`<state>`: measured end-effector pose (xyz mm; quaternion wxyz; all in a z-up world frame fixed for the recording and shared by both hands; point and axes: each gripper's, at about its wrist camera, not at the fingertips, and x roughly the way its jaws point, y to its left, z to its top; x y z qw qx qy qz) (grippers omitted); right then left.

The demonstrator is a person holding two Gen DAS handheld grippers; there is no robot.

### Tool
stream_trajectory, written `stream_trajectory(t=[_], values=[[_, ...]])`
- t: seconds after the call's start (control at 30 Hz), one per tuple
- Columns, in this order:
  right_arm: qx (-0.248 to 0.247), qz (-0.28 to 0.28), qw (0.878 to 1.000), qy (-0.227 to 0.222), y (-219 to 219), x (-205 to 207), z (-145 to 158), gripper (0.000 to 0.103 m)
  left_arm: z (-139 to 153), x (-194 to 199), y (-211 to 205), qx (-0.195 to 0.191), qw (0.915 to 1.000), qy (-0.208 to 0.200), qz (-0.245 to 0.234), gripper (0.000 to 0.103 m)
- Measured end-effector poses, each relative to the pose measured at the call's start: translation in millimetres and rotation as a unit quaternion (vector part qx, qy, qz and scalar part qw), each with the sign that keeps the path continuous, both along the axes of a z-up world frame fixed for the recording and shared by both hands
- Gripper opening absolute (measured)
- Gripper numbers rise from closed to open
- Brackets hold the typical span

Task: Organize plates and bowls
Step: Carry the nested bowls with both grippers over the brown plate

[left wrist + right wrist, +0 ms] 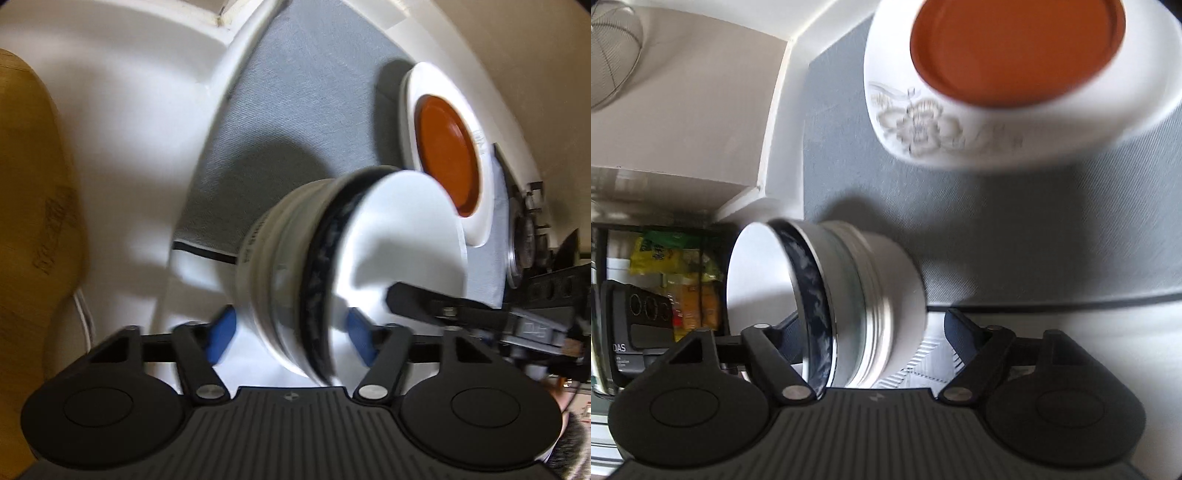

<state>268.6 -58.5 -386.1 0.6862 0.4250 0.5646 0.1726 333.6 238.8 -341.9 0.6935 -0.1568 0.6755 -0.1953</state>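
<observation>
The left gripper (pixel 291 332) stands released around a tilted, blurred bowl (pixel 332 273); the right gripper (pixel 864 339) seemingly clenches its rim, orange plate (pixel 1015 48) far beyond

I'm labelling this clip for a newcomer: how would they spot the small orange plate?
Start at the grey cloth mat. On it lies a large white plate with a grey flower print. The small orange plate rests on that one, the only orange dish, unlike the blue-banded white bowls nearby.

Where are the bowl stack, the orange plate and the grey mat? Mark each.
bowl stack (pixel 295 280), left wrist view, ribbed outer wall.
orange plate (pixel 1015 48), right wrist view, centre of its face.
grey mat (pixel 997 229), right wrist view, bare cloth.
</observation>
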Motion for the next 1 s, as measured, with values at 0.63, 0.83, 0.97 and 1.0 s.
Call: stream_trajectory(t=[0.63,0.83,0.97,1.0], values=[[-0.053,0.005,0.998,-0.038,4,-7,24,0.059,8,2,-2,0.005,1.0,0.0,-0.004,0.045],[0.009,-0.056,0.998,-0.029,-5,-12,-5,0.068,-2,5,9,-0.017,0.9996,0.01,0.02,0.054],[-0.015,-0.041,0.996,-0.071,-4,-18,17,0.051,17,-6,2,0.012,0.9993,-0.032,-0.012,0.048],[-0.01,-0.041,0.996,-0.077,-6,-19,21,0.045,19,-6,1,0.016,0.9991,-0.036,-0.016,0.048]])
